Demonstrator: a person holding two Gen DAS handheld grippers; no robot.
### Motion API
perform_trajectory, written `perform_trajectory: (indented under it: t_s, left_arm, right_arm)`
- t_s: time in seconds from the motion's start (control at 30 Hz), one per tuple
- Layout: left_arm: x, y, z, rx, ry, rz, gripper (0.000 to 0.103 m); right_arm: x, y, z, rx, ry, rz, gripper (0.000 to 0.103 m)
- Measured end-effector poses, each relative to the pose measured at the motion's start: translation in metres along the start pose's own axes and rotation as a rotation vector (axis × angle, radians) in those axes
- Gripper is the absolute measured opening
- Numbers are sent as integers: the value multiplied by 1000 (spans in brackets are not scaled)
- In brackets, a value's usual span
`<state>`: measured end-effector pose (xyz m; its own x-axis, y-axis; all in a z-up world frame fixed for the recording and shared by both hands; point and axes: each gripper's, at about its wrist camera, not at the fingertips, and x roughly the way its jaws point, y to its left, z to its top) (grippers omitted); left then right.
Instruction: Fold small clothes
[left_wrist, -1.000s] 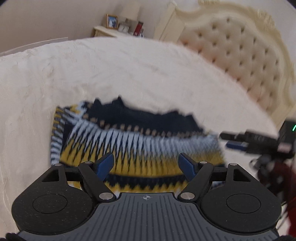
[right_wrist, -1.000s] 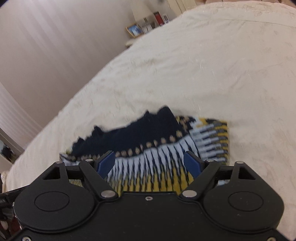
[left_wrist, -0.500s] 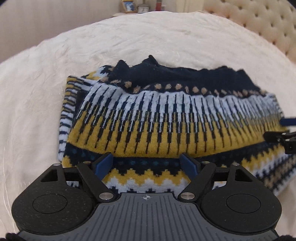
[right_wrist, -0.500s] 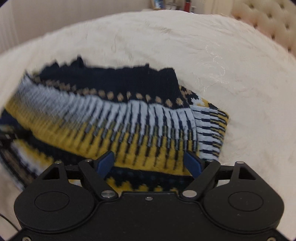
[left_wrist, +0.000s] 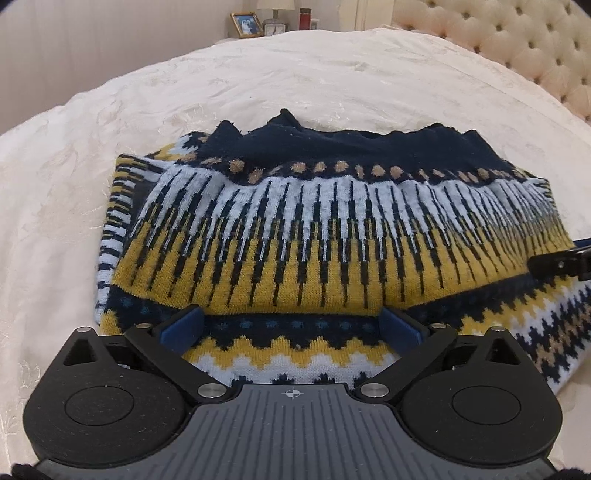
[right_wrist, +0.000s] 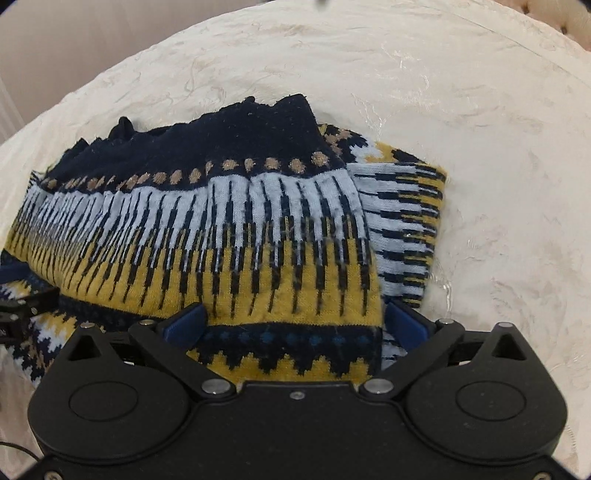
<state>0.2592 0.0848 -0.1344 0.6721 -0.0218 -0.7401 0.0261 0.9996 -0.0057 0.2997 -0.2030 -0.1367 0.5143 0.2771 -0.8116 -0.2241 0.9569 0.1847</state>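
Fingers of left gripper and right gripper are being opened wide, nothing pinched; knitted sweater is left folded on the white bedspread (near edge between both jaws), presumably released to let the fold settle

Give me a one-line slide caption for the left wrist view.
Left tongs opening over the near edge of a folded navy, yellow and white patterned knit sweater on a cream bedspread.
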Motion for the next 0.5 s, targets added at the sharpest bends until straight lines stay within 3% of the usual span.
perform_trajectory:
  t_s: [0.23,0.3,0.33,0.37,0.5]
  left_arm:
    - [1,3,6,5,23,-18,102]
    - [-4,3,14,-1,48,-15,96]
    - [-9,2,20,-20,53,-14,86]
    - [-15,3,26,-53,49,-30,82]
    - [-27,-10,57,-129,25,-95,82]
  right_arm:
    - [-1,-1,-3,-9,-25,18,103]
    - [0,0,-2,-7,-26,22,103]
    - [-1,0,-2,-7,-27,24,103]
    - [-2,-1,-4,-8,-27,25,103]
    - [-3,-1,-4,-8,-21,24,103]
